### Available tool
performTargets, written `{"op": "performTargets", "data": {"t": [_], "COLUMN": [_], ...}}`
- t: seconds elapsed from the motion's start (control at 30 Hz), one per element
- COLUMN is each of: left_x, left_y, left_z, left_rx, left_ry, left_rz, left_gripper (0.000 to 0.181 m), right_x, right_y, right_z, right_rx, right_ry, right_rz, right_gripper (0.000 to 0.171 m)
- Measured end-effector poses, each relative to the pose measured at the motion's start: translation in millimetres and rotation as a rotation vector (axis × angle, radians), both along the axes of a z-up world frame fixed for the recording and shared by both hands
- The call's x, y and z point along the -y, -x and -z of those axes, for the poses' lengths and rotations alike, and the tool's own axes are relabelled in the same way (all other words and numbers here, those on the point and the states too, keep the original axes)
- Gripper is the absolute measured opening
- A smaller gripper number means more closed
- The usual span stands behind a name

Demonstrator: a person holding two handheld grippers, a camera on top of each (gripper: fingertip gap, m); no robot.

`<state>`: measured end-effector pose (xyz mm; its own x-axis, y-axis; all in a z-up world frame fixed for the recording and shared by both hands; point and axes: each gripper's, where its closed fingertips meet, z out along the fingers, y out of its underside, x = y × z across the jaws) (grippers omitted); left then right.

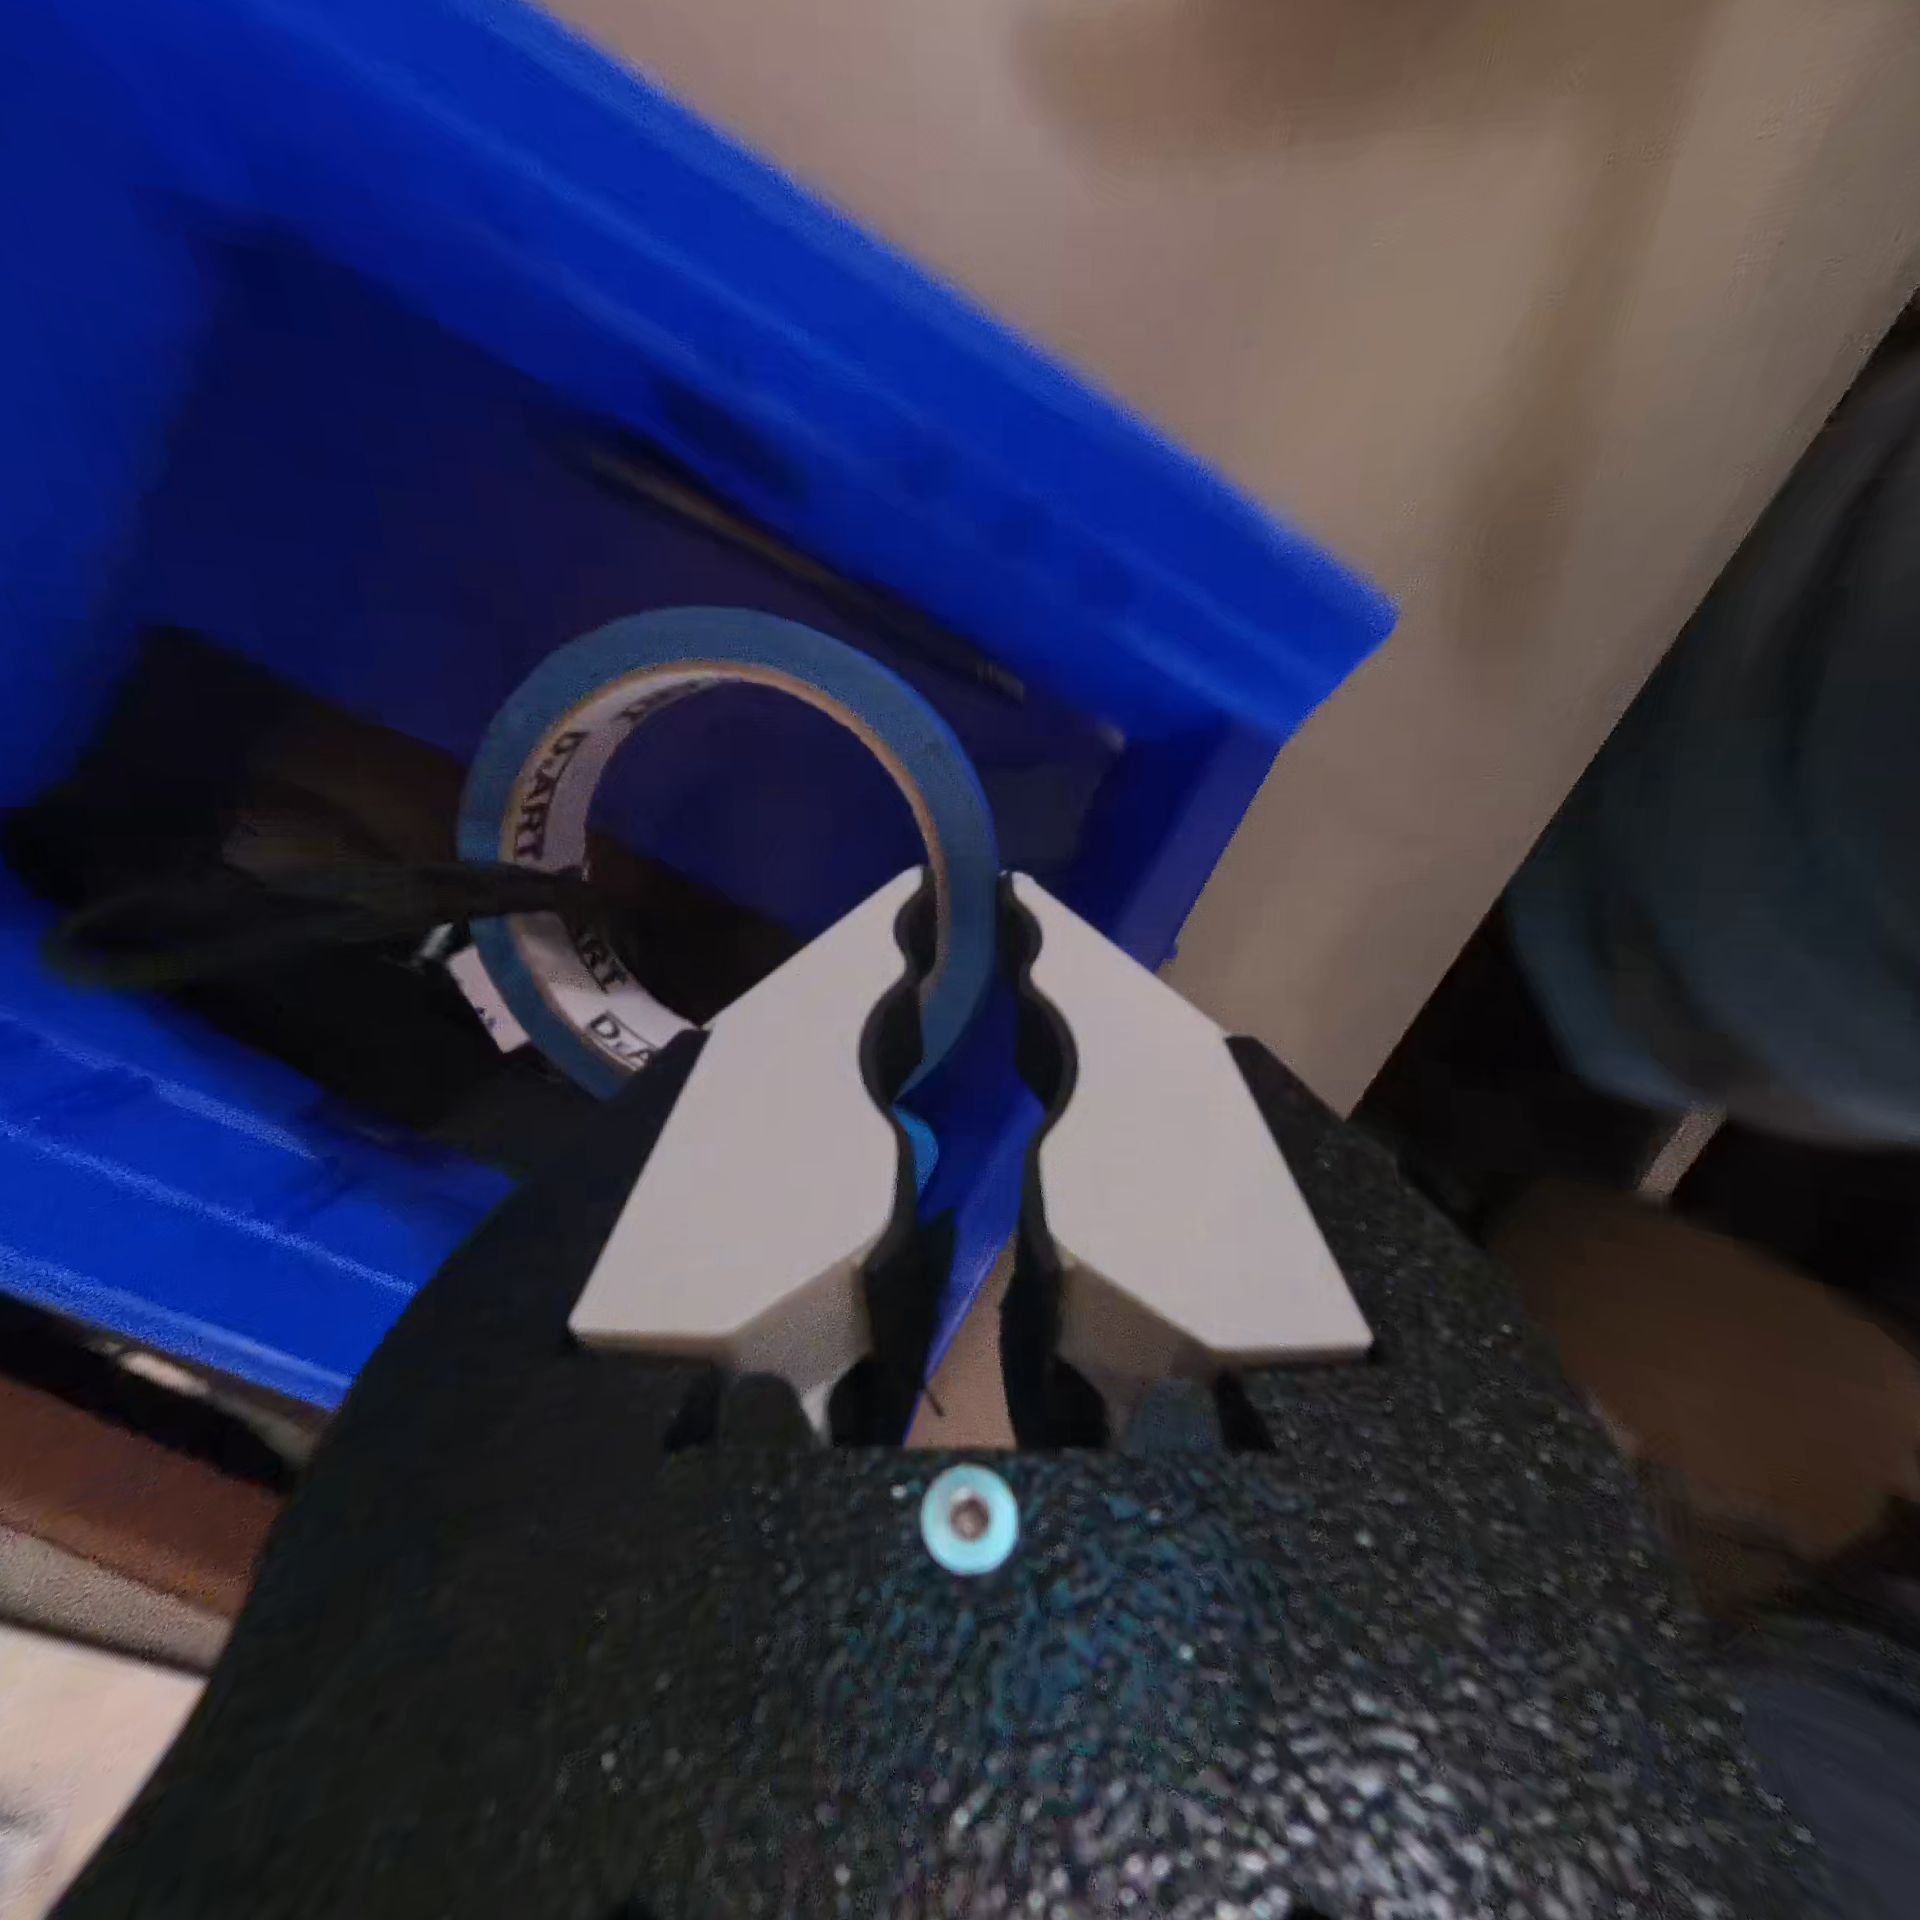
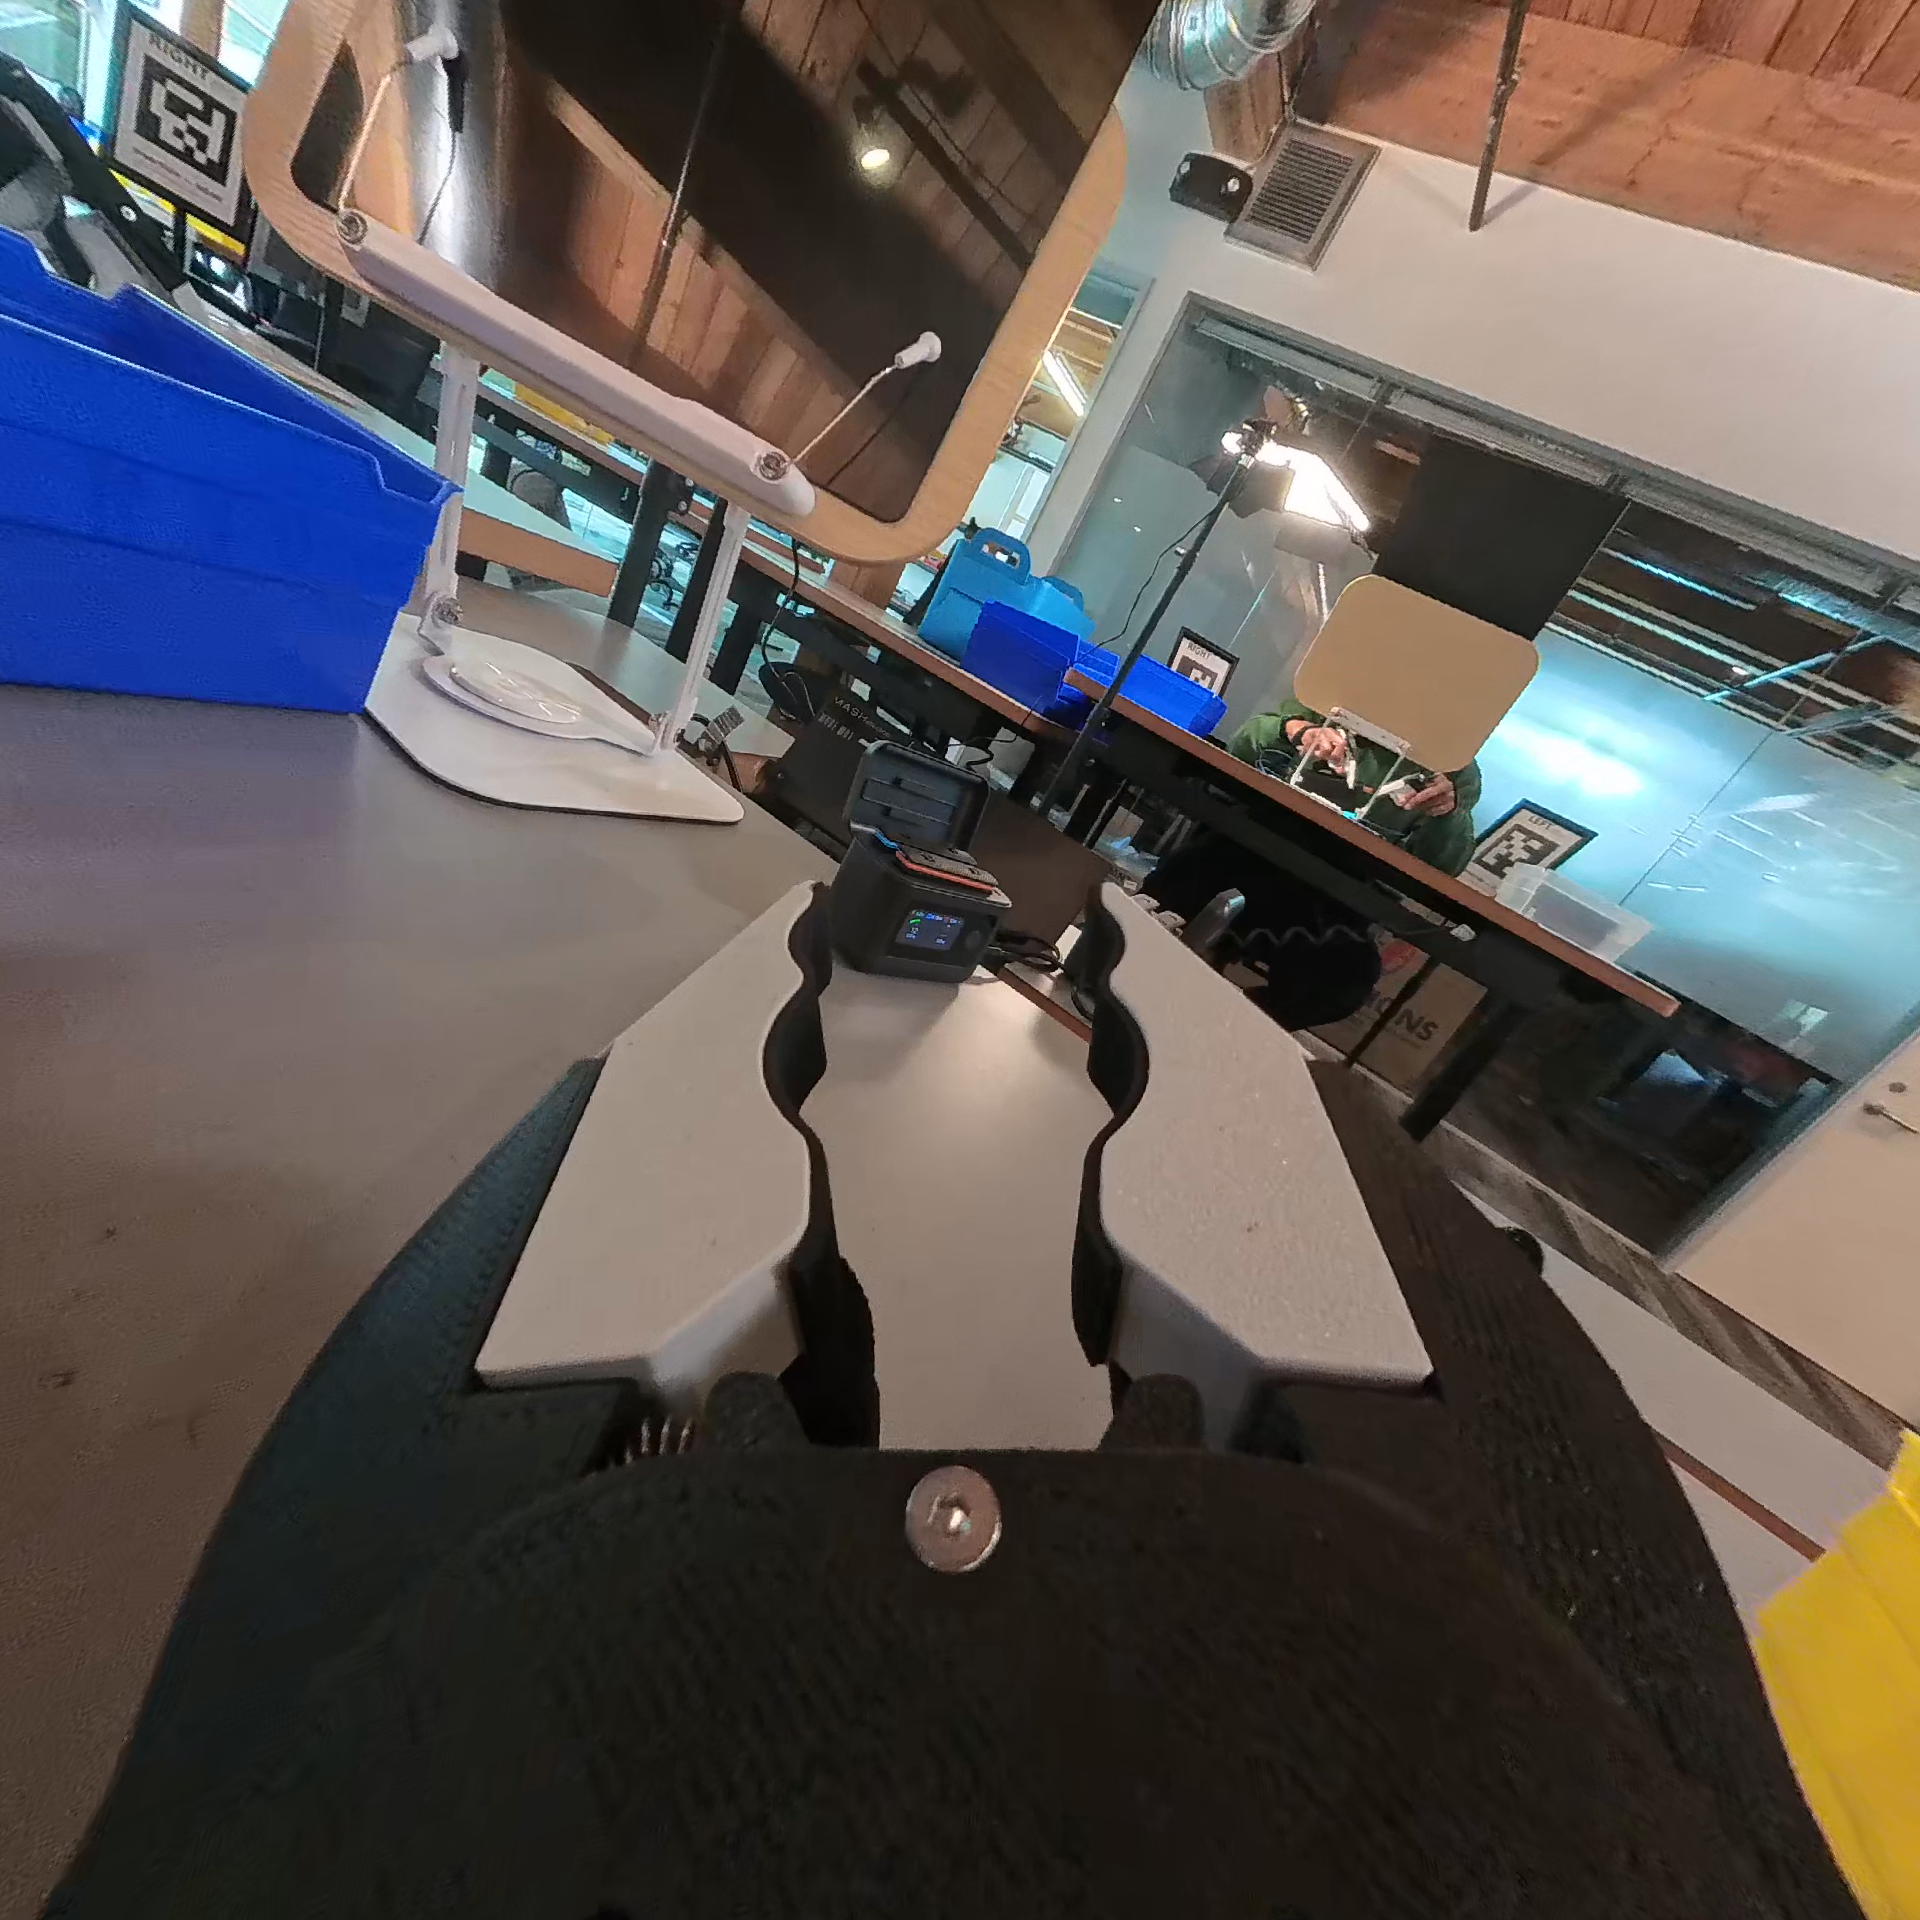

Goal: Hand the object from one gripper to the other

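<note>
Tape roll (image 1: pixel 623 831) only in left tongs' (image 1: pixel 966 894) view.

Left claw (image 1: pixel 966 894): holds a tape roll (image 1: pixel 727 831) over the blue bin (image 1: pixel 312 364); the bin walls rise close on the left and behind.
Bin floor: dark clutter (image 1: pixel 260 904) lies under the roll.
Right claw (image 2: pixel 956 925): bare table (image 2: pixel 208 987) lies open ahead and to the left.
Ahead: a small black device (image 2: pixel 920 904) stands at the fingertips.
Left side: a blue bin (image 2: pixel 187 520) and a white stand (image 2: pixel 561 717) block the far table.
</note>
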<state>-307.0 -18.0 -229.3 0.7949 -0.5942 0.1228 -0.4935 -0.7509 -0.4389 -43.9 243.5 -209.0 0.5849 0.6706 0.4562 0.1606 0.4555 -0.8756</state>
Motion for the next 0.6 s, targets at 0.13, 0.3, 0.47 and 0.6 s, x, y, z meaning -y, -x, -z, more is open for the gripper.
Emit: {"op": "performTargets", "data": {"t": [0.13,0.3,0.47,0.6], "left_x": [-20.7,-38.3,-34.4,-42.8], "left_y": [2.6,3.7,-38.7,-95.8], "left_z": [-50.3,-95.2,-158.9,-186.0], "left_rx": [0.326,0.658,0.923,0.985], "left_ry": [-0.174,-0.401,-0.741,-0.923], "left_rz": [-0.162,-0.289,-0.11,0.006], "left_gripper": [0.009,0.008,0.007,0.007], "right_x": [0.9,3.1,15.2,41.1], "right_y": [1.5,3.4,8.8,14.9], "right_z": [0.6,1.2,-2.9,-11.7], "right_rx": [0.007,0.016,-0.005,-0.046], "right_ry": [-0.003,-0.01,-0.02,-0.017], "right_rz": [-0.005,-0.013,-0.082,-0.225], "right_gripper": [0.047,0.047,0.048,0.052]}}
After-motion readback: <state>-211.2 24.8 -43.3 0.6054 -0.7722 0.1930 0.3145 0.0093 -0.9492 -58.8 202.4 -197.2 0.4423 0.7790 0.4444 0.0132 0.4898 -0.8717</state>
